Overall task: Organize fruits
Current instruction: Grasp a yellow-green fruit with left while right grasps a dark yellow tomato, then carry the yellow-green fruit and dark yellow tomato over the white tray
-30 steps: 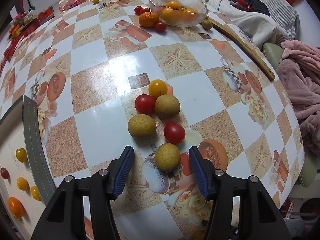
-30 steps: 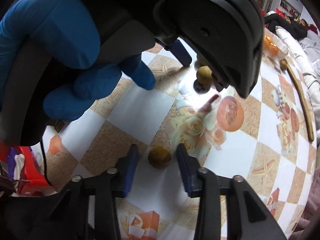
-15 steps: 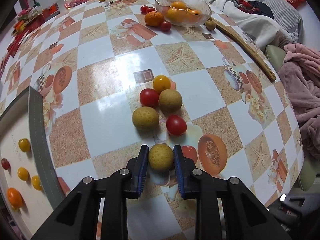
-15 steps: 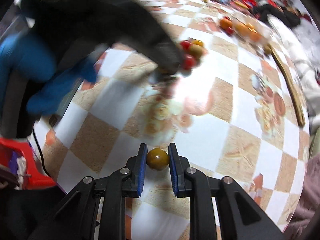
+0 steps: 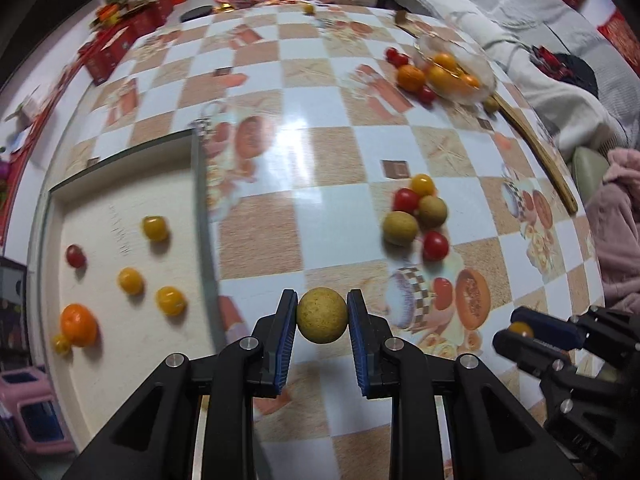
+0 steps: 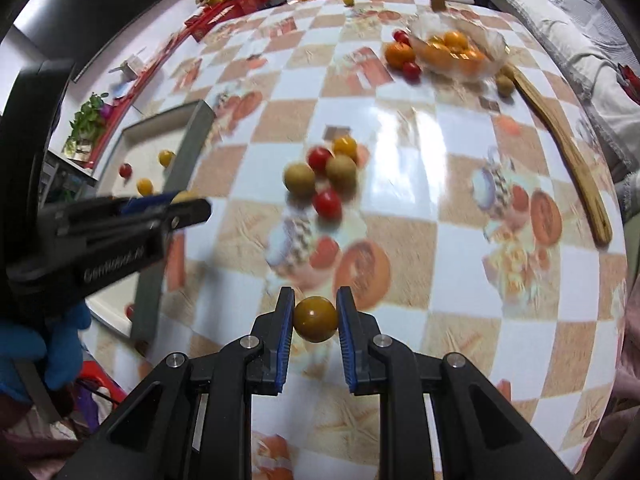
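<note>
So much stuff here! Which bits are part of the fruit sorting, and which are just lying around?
Job: left gripper holding a tan fruit; right gripper holding a yellow-brown fruit; tray; loose fruit pile; glass bowl.
Lying about: wooden stick; red packets.

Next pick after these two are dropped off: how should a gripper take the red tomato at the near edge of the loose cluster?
Grip the red tomato across its round middle, coming from the near, open table side; the tan fruit crowds its far-left side.

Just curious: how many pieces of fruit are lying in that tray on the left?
7: one red, three yellow, an orange, a small yellow, plus a red near its wall.
</note>
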`<state>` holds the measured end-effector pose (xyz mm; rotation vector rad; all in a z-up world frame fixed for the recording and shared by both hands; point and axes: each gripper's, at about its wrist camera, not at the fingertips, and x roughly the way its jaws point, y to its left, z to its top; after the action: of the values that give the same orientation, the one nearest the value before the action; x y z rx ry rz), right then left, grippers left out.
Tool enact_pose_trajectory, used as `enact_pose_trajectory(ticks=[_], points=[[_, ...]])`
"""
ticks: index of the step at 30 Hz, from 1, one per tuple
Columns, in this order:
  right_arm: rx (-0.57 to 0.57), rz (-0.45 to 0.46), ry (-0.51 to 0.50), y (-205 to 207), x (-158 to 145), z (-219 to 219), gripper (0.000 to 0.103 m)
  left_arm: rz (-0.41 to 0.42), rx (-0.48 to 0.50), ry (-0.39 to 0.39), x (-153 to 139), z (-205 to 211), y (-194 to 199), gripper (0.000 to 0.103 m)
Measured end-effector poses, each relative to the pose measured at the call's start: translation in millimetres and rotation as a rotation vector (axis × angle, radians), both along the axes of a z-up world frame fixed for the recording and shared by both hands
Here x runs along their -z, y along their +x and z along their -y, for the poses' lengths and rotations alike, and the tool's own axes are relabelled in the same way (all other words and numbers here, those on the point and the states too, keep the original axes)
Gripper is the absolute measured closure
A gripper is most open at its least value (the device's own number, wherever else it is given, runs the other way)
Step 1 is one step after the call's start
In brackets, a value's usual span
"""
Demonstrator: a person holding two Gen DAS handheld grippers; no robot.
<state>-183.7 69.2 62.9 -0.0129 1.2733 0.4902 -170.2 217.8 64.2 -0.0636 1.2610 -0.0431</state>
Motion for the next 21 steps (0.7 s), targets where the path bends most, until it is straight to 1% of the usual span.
enact_pose_trajectory(ticks=[9,14,21], points=[[-0.089,-0.004,0.031,18.2,-13.3,-55.5,0.080,-0.001,-0.172,0.043,-8.6,-65.4,-21.6,0.076],[-0.143,-0.007,0.051,22.4,-21.5,-85.6,0.080,-0.012,-0.245,0.050,-5.7,-94.0,-35.8,0.076],[-0.236,0.003,0.060,25.6,-30.0,-128.4,0.080,-0.014,-0.321,0.050,-5.0,-121.0,-52.2,0.076]])
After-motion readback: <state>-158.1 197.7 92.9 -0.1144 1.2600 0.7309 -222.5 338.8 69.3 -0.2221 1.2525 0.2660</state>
